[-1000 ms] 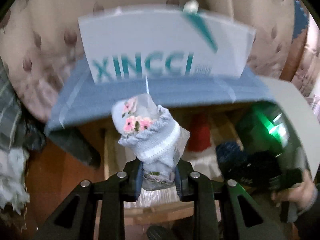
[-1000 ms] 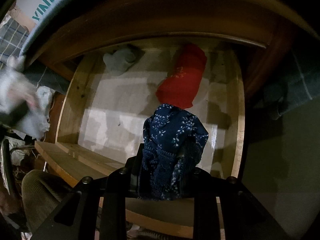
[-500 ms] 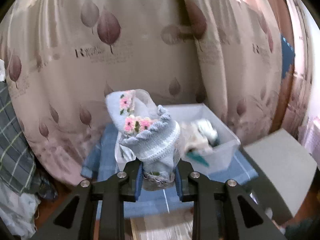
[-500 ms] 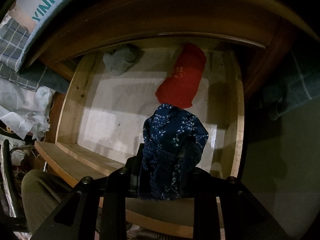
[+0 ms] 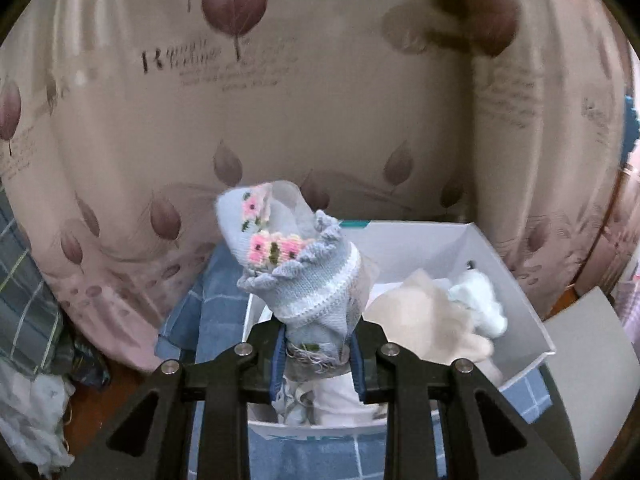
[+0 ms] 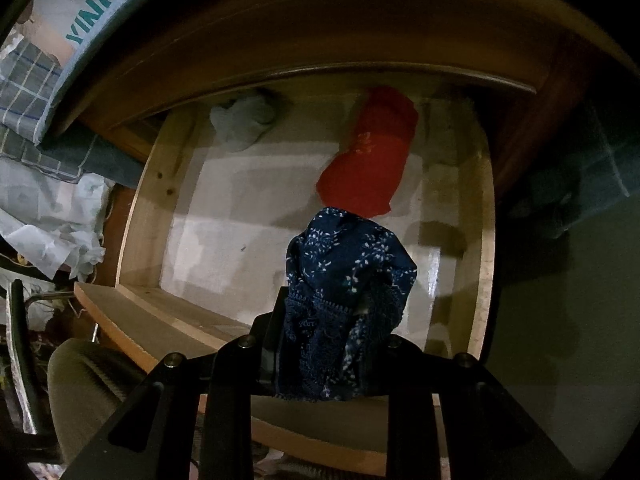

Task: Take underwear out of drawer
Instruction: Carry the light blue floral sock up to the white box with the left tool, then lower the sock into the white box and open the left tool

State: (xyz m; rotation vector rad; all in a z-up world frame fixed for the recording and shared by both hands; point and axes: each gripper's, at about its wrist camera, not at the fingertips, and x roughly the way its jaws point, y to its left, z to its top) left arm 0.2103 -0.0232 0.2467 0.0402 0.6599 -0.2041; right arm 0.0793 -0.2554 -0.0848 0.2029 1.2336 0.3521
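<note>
while clamped, blue knit garment (image 5: 308, 280) above white box (image 5: 516, 280)

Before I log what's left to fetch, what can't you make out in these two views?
- Left wrist: the white box's contents are blurred and partly behind the knitted item in the left gripper.
- Right wrist: the drawer's near floor lies behind the navy underwear in the right gripper.
- Right wrist: the grey item is too dim to identify.

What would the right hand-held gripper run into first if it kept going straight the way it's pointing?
Probably the red garment on the drawer floor, just past the navy floral underwear that the right hand-held gripper holds. Depth is unclear, so it may meet bare floor first.
</note>
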